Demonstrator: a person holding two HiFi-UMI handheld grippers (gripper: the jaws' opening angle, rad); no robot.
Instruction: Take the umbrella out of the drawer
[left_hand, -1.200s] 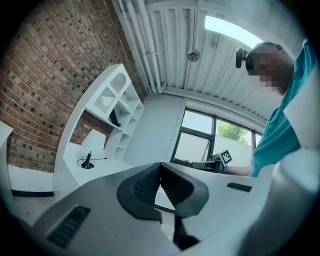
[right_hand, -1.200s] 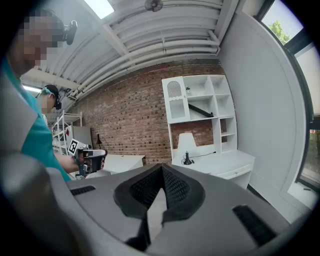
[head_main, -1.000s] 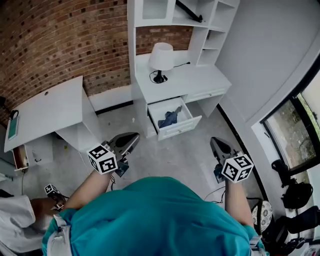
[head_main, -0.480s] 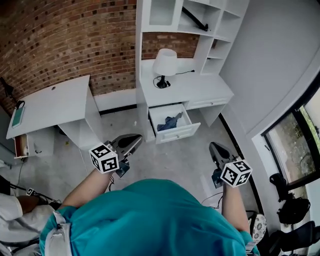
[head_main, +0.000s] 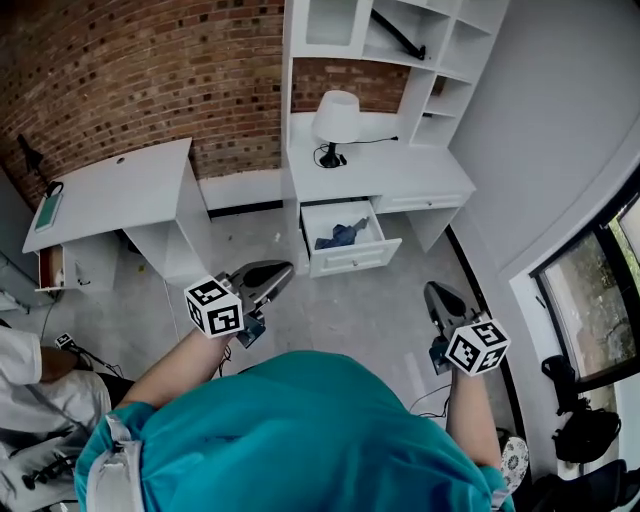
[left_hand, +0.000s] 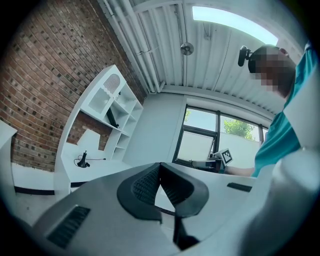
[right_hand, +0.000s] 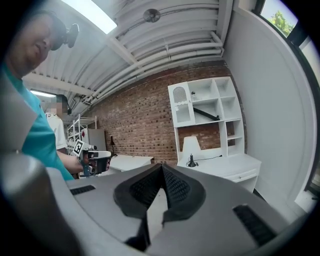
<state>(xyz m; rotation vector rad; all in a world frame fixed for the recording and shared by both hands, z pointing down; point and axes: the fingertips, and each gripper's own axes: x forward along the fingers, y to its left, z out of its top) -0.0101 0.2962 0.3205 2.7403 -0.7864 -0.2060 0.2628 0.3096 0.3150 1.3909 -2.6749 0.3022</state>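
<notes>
The white desk's drawer (head_main: 352, 256) stands pulled open, and a crumpled blue umbrella (head_main: 340, 236) lies inside it. Both grippers hover over the floor well short of the drawer. My left gripper (head_main: 279, 271) is shut and empty, its marker cube (head_main: 213, 306) nearer to me. My right gripper (head_main: 431, 291) is also shut and holds nothing. In the left gripper view the jaws (left_hand: 160, 167) meet at their tips. The right gripper view shows its jaws (right_hand: 162, 169) closed too, pointing towards the desk (right_hand: 235, 165).
A white lamp (head_main: 335, 118) stands on the desk top (head_main: 400, 180), under a shelf unit (head_main: 390, 40) holding a dark object. A second white desk (head_main: 110, 195) sits at the left by the brick wall. A person in white (head_main: 30, 385) crouches at lower left. Windows line the right.
Both grippers have drifted slightly forward with the person and stay shut. The view has swung, showing more of the left desk; the person in white has shifted at lower left.
</notes>
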